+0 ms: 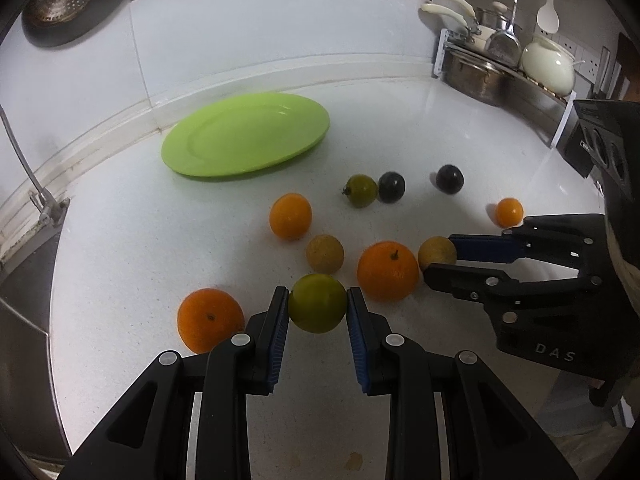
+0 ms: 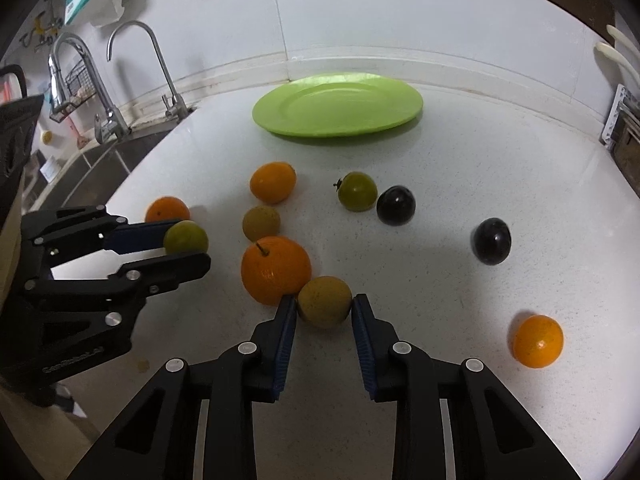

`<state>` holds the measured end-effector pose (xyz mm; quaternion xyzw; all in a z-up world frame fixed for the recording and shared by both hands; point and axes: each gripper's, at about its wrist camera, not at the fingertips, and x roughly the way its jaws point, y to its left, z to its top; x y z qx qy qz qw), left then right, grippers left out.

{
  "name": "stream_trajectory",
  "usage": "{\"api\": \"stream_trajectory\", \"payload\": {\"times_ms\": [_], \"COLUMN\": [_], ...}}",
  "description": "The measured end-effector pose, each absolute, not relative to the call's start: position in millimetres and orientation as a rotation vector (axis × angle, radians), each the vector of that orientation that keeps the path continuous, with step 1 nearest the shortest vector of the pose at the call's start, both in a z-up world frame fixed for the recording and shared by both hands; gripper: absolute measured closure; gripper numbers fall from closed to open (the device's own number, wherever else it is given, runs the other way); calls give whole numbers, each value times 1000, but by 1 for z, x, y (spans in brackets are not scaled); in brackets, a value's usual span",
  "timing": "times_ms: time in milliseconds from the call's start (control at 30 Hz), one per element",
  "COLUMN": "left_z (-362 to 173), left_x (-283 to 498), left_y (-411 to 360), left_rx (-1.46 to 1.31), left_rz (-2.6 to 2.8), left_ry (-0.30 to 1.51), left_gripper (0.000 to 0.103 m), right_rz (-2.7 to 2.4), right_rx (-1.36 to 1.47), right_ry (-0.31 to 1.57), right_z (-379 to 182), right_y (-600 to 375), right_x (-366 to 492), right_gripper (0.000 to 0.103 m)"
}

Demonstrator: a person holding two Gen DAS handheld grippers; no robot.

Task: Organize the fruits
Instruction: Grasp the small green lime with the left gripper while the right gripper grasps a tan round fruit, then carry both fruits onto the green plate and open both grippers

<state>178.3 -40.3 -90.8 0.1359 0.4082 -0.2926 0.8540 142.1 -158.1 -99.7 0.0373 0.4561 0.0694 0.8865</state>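
Note:
My left gripper is shut on a green round fruit low over the white counter; it also shows in the right wrist view. My right gripper is shut on a brown-green round fruit, seen from the left wrist view too. A big orange touches that fruit on its left. An empty green plate lies at the back of the counter. Other oranges, another brown fruit, a green tomato and two dark plums lie loose.
A sink with two taps is to the left of the counter. A dish rack with pots stands at the back right. The white wall runs close behind the plate.

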Motion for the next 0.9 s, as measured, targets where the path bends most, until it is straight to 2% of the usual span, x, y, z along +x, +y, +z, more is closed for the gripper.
{"api": "stream_trajectory", "payload": {"times_ms": [433, 633, 900], "left_z": [-55, -45, -56], "left_x": [214, 260, 329], "left_y": [-46, -48, -51], "left_rx": [247, 249, 218], "left_rz": [-585, -574, -568], "left_ry": [786, 767, 843], "left_gripper": [74, 74, 74], "right_rz": [163, 167, 165], "right_rx": [73, 78, 108], "right_ry": [824, 782, 811], "right_z": [-55, -43, -39], "right_y": [-157, -163, -162], "right_x": [167, 207, 276], "right_gripper": [73, 73, 73]}}
